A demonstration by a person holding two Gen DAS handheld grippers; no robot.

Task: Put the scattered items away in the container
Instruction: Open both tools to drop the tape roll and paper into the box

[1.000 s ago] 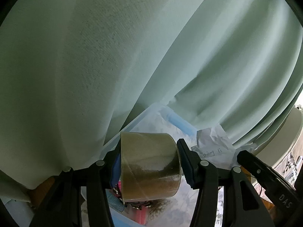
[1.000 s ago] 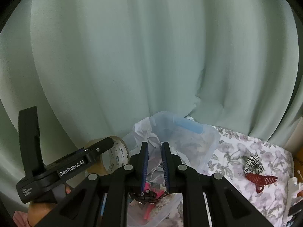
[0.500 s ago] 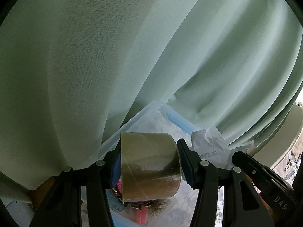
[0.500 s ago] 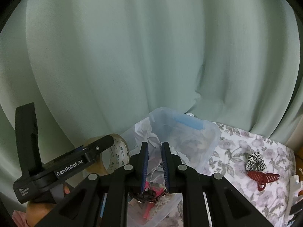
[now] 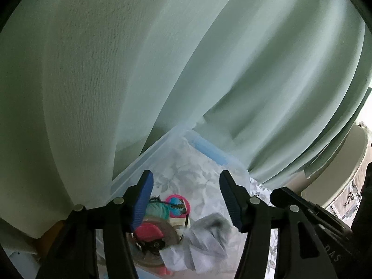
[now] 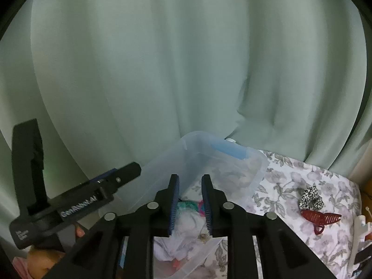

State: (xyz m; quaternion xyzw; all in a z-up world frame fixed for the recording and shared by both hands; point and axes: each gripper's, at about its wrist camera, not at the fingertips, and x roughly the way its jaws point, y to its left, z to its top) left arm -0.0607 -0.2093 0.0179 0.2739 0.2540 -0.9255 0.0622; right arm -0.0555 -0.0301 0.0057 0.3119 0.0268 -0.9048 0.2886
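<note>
Left gripper (image 5: 186, 197): poised over the clear plastic container (image 5: 144, 162), jaws just widened, nothing between the blue pads. Tape roll (image 5: 158, 234) lying down in the bin among a pink clip, teal hair ties and crumpled paper (image 5: 204, 239). Right gripper (image 6: 190, 203): likewise over the bin, jaws just parted to a narrow gap, empty. Drop-off step apparently finishing on both sides. Further right, out on the floral cloth (image 6: 286, 186): leopard-print scrunchie (image 6: 311, 197) touching a red claw clip (image 6: 322, 218), both well apart from the bin. Next, probably: swing the right gripper out to that pair, open wider, pinch one, carry it back.
</note>
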